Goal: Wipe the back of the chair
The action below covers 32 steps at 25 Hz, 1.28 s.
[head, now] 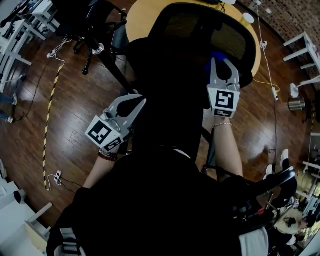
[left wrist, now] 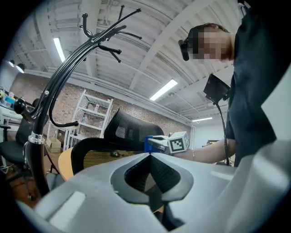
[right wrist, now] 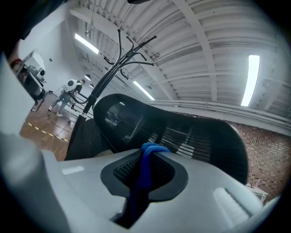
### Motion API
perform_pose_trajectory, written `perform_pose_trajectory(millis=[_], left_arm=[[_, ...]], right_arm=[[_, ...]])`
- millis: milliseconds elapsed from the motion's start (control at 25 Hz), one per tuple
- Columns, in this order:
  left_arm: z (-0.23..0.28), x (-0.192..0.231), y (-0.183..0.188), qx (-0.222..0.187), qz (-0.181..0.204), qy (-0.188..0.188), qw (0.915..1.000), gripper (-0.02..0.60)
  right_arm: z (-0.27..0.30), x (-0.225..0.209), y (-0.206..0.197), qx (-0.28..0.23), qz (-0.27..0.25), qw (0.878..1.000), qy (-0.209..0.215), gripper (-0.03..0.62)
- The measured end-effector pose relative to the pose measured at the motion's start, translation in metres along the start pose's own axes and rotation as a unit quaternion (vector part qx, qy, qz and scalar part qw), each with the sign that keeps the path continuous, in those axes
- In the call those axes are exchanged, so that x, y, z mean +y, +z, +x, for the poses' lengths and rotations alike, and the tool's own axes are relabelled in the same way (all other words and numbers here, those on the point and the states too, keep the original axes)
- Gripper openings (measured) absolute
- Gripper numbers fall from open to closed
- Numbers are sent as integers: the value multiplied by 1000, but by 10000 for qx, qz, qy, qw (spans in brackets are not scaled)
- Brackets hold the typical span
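Chair back (head: 200, 30) (black mesh, curved rim) is seen at top centre of head view, in front of round wooden table (head: 142, 15). Right gripper (head: 223, 66) is positioned at chair back's right part, jaws clamped on blue cloth (head: 215, 56). Cloth fold is pinched between pads in right gripper view, mesh close beyond; contact with mesh cannot be told. Left gripper (head: 136, 105) is held lower, left of chair, jaws shut tip to tip, nothing between. Coat rack (left wrist: 35, 139) is seen in left gripper view.
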<state>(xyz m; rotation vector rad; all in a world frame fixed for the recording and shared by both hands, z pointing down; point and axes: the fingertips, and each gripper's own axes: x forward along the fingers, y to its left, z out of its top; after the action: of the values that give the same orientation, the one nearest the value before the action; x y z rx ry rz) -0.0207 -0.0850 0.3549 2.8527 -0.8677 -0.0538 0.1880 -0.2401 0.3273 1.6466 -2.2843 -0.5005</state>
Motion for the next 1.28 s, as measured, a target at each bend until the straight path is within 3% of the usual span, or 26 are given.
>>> perform_pose_trajectory(millis=[280, 480, 680, 840, 1000, 1120, 1280], left_arm=[[-24, 16, 0, 3, -11, 148, 9999, 5], [-43, 23, -9, -3, -181, 328, 9993, 5], [-59, 28, -9, -75, -272, 418, 9987, 5], [-74, 35, -6, -142, -304, 360, 9988, 5], [-79, 33, -4, -235, -317, 191, 9990, 5], [-57, 12, -9, -152, -268, -152, 9994, 5], [-13, -16, -17, -73, -286, -456, 9985, 5]], right_arm=[[47, 74, 46, -476, 59, 9949, 884, 35], [62, 125, 82, -1023, 18, 9815, 1616, 35], [65, 152, 107, -1286, 401, 9723, 1909, 35], [49, 203, 136, -1560, 171, 9518, 2636, 35], [6, 217, 183, -2059, 786, 9367, 2720, 35], [-38, 185, 164, -1831, 855, 9472, 2488, 35], [-79, 100, 59, -613, 631, 9827, 1630, 35]])
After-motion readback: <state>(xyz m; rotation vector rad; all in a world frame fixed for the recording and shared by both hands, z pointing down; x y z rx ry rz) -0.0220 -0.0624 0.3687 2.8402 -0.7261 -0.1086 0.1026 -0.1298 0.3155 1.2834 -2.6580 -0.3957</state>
